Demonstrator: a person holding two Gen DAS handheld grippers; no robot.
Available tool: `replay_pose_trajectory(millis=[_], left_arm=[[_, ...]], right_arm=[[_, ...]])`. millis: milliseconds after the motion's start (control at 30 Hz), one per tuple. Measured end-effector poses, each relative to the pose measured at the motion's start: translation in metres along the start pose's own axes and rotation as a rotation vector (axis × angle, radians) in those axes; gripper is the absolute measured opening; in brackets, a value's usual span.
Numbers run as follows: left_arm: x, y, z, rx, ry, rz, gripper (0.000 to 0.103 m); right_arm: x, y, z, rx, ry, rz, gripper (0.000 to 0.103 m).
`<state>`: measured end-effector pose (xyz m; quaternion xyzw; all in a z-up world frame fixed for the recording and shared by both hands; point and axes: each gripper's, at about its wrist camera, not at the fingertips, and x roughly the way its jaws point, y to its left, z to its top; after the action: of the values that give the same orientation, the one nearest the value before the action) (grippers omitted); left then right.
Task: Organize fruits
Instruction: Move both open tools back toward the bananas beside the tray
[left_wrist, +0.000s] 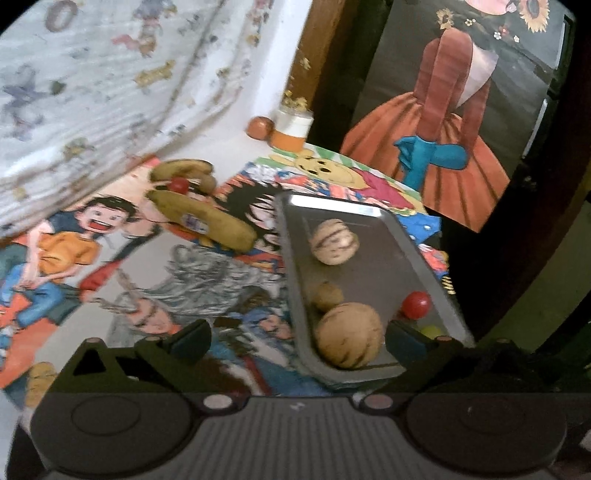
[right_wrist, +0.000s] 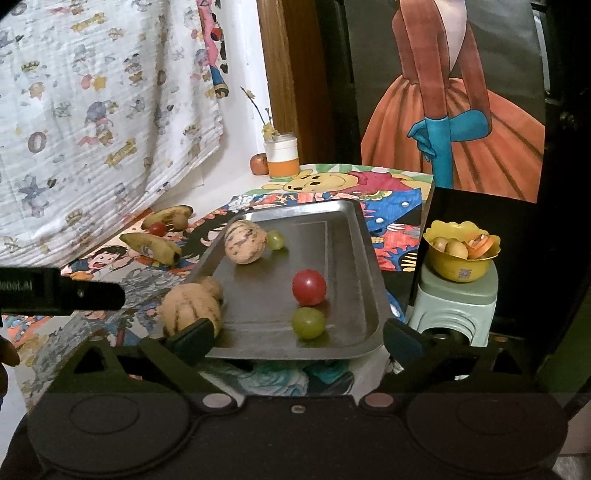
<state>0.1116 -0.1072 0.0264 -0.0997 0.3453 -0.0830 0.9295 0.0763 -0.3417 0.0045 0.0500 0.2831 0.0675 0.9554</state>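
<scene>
Both hand-held grippers stand wide apart and grip nothing: the left hand-held gripper (left_wrist: 297, 341) hovers at the near end of the metal tray (right_wrist: 362, 236), the right hand-held gripper (right_wrist: 295, 341) likewise. The tray on the table (right_wrist: 229, 184) gathers two striped melons (right_wrist: 245, 242), a red tomato (right_wrist: 309, 287) and green grapes (right_wrist: 308, 323), probably to keep round fruit from rolling; the bananas (right_wrist: 149, 245) wait outside, beside the cloth.
</scene>
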Motion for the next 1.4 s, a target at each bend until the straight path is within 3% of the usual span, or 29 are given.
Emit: replay_pose_trajectory(millis=[267,400,600,1033,1400], left_arm=[[-0.027,0.022,-0.019,0.013,-0.010,0.062,0.103],[-0.035,0.033,-0.027,0.010,0.028,0.123,0.103],[-0.044,0.050,-0.037,-0.017,0.060,0.152,0.103],[-0.053,0.078,-0.041,-0.070,0.108,0.190,0.103],[-0.048,0.115,-0.033,-0.160,0.116,0.239,0.103]], right_arm=[[-0.019,0.023,-0.005,-0.032,0.039,-0.012,0.102],[-0.023,0.030,-0.010,-0.040,0.094,-0.028,0.102],[-0.027,0.040,-0.021,-0.031,0.158,-0.009,0.102],[-0.026,0.087,-0.019,-0.190,0.197,0.056,0.102],[-0.006,0.116,-0.002,-0.249,0.211,0.122,0.102]])
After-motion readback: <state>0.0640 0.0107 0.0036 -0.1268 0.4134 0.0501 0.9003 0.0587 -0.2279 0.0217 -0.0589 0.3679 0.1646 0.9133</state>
